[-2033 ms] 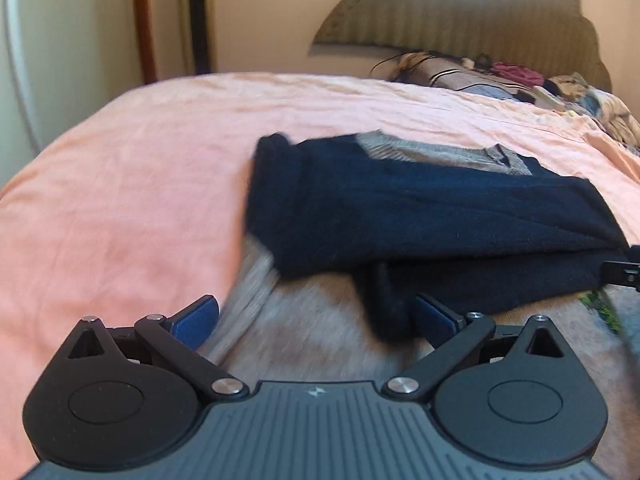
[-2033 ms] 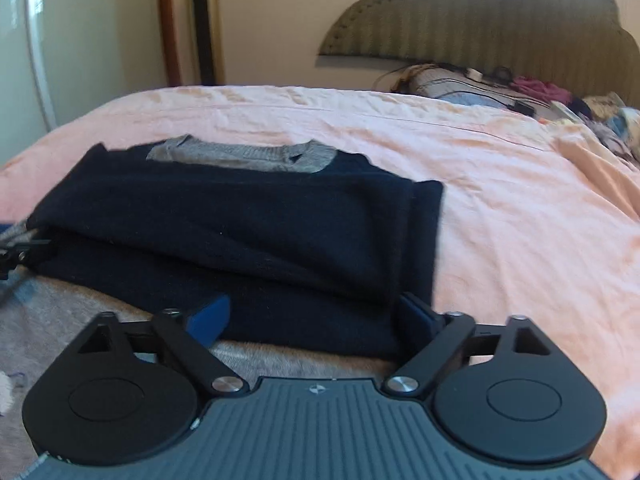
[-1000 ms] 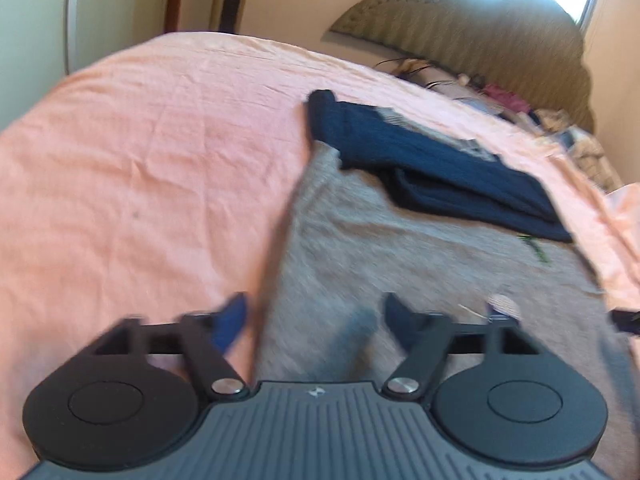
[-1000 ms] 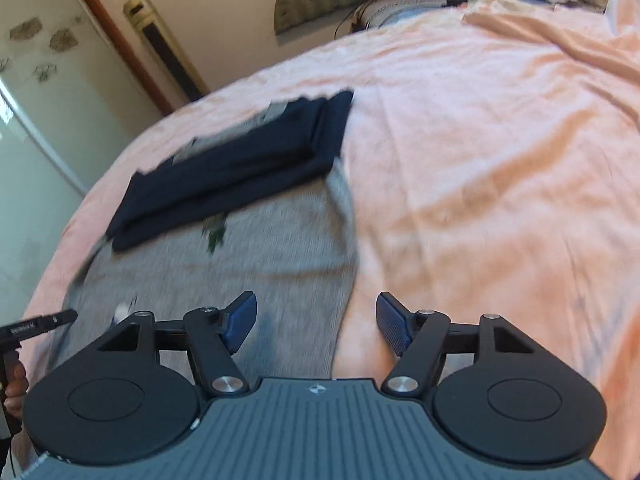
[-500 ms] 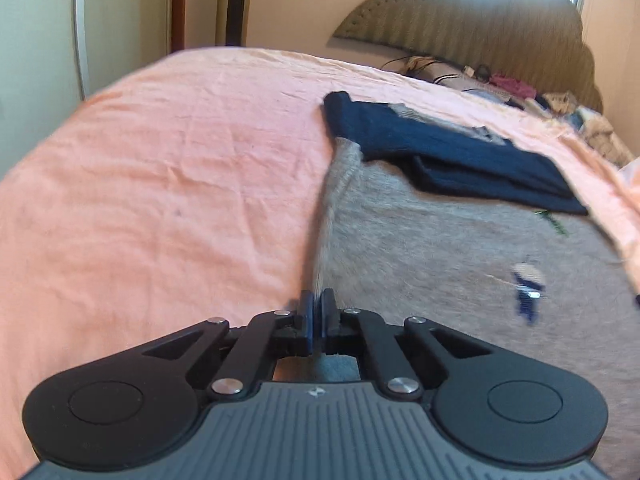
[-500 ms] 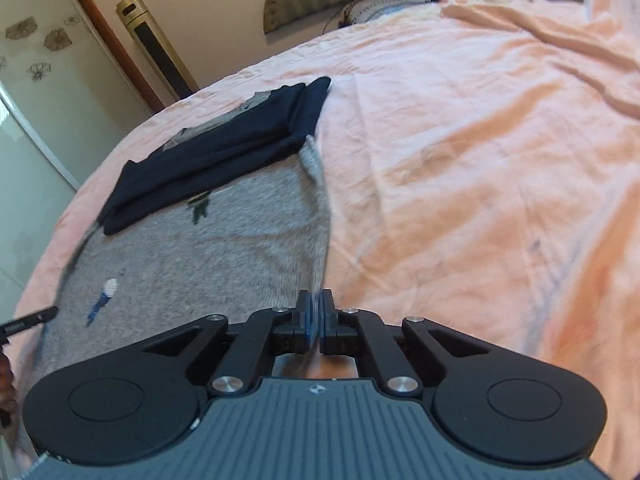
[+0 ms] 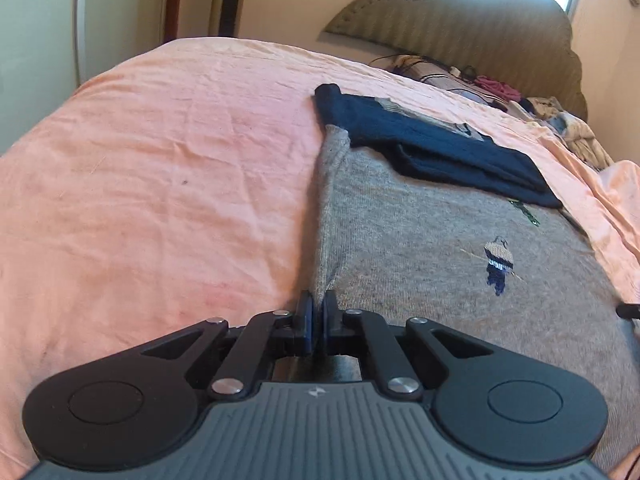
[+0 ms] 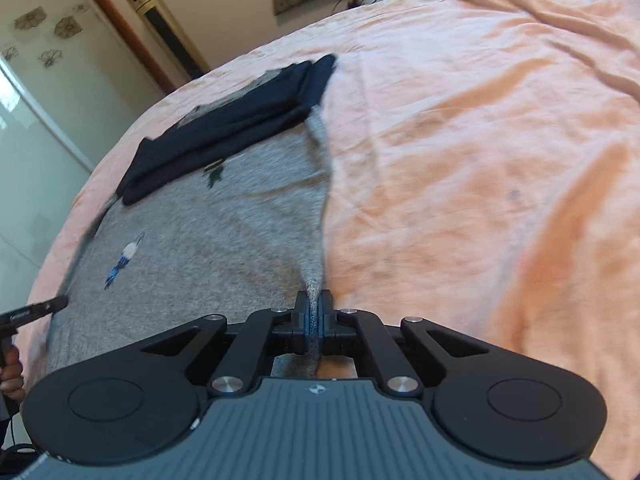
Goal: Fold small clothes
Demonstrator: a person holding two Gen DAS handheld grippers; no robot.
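Note:
A grey knit sweater [image 7: 432, 248] with navy sleeves [image 7: 440, 148] folded across its chest lies on a pink bed sheet [image 7: 160, 184]. Small embroidered figures mark its front. My left gripper [image 7: 315, 307] is shut on the sweater's left side edge near the hem. My right gripper [image 8: 313, 306] is shut on the right side edge of the sweater [image 8: 224, 232], whose navy sleeves [image 8: 240, 120] lie at its far end. Both edges are lifted slightly and pulled taut.
A padded headboard [image 7: 460, 36] and a heap of mixed clothes [image 7: 520, 100] sit at the far end of the bed. A wardrobe door [image 8: 36, 92] and a tall gold floor unit [image 8: 160, 28] stand beside the bed. The left gripper's tip [image 8: 32, 312] shows in the right wrist view.
Both grippers drew back from the folded sleeves to the hem end, then closed on the sweater's side edges. Since half a second ago the pinched edges are raised slightly.

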